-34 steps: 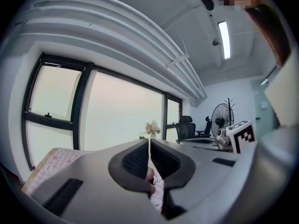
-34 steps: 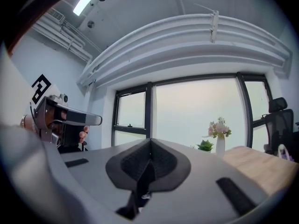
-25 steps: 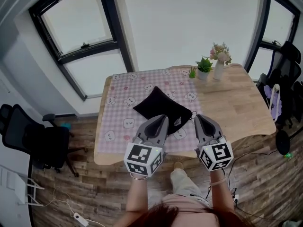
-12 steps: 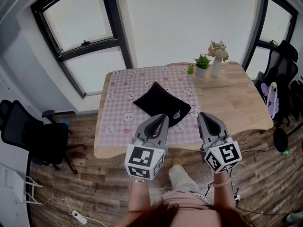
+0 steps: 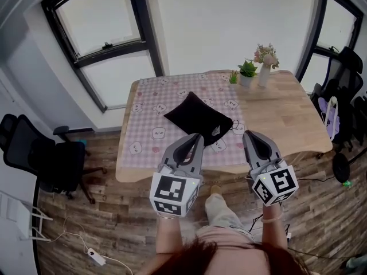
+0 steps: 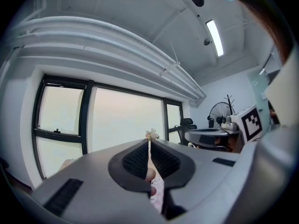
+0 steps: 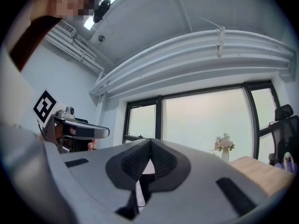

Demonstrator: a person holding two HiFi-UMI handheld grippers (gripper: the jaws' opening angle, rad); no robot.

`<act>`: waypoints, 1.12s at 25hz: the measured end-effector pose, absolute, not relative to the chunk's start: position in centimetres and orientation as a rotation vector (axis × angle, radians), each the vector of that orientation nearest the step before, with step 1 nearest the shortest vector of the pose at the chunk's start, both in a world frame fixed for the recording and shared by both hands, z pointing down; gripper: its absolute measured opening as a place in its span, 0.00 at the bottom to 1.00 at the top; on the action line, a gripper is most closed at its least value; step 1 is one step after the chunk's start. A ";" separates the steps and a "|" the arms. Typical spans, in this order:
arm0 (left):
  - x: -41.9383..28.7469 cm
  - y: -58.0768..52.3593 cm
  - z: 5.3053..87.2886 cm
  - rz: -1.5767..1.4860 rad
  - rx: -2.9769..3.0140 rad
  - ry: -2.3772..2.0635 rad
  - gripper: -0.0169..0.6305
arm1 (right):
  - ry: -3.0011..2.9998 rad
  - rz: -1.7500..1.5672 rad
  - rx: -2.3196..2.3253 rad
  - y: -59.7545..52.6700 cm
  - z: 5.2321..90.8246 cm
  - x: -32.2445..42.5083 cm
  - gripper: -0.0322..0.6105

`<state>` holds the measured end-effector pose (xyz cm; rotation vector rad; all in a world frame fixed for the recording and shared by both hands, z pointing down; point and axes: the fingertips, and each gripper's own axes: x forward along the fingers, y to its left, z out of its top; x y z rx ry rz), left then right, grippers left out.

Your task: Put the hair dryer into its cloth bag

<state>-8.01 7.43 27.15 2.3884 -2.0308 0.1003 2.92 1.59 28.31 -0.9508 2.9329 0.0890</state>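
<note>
A wooden desk (image 5: 287, 119), half covered by a pink checked tablecloth (image 5: 152, 133), stands before a white wall (image 5: 229, 27) flanked by black-framed windows (image 5: 109, 50). Brown plank floor (image 5: 86, 216) lies around it, with a black office chair (image 5: 40, 165) at the left. A strip light (image 6: 214, 37) glows on the ceiling.

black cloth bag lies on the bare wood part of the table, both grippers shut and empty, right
No: the head view shows the black cloth bag on the pink checked cloth, not bare wood. The left gripper and right gripper are indeed shut and empty.
</note>
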 end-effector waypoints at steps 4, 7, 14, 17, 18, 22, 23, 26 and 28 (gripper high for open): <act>-7.3 7.9 27.2 0.123 2.404 -2.031 0.05 | 2.933 0.103 -0.961 2.1 28.1 3.3 0.05; -6.9 8.5 27.2 0.136 2.409 -2.031 0.05 | 2.925 0.125 -0.954 2.8 27.9 3.4 0.05; -6.4 9.6 27.1 0.175 2.423 -2.051 0.05 | 2.920 0.123 -0.953 3.8 28.3 3.8 0.05; -6.4 10.1 26.9 0.168 2.427 -2.058 0.05 | 2.911 0.137 -0.956 4.2 28.0 3.9 0.05; -6.3 10.3 26.9 0.167 2.426 -2.060 0.05 | 2.910 0.144 -0.957 4.4 28.0 4.0 0.05; -6.0 11.0 26.9 0.185 2.439 -2.068 0.05 | 2.912 0.152 -0.966 5.0 28.0 4.2 0.05; -6.0 11.1 26.8 0.199 2.443 -2.075 0.05 | 2.913 0.155 -0.970 5.1 28.0 4.3 0.05; -6.0 11.3 27.1 0.234 2.439 -2.097 0.05 | 2.919 0.164 -0.979 5.4 28.1 4.3 0.05; -6.1 11.5 27.3 0.234 2.433 -2.099 0.05 | 2.922 0.165 -0.984 5.5 28.2 4.4 0.05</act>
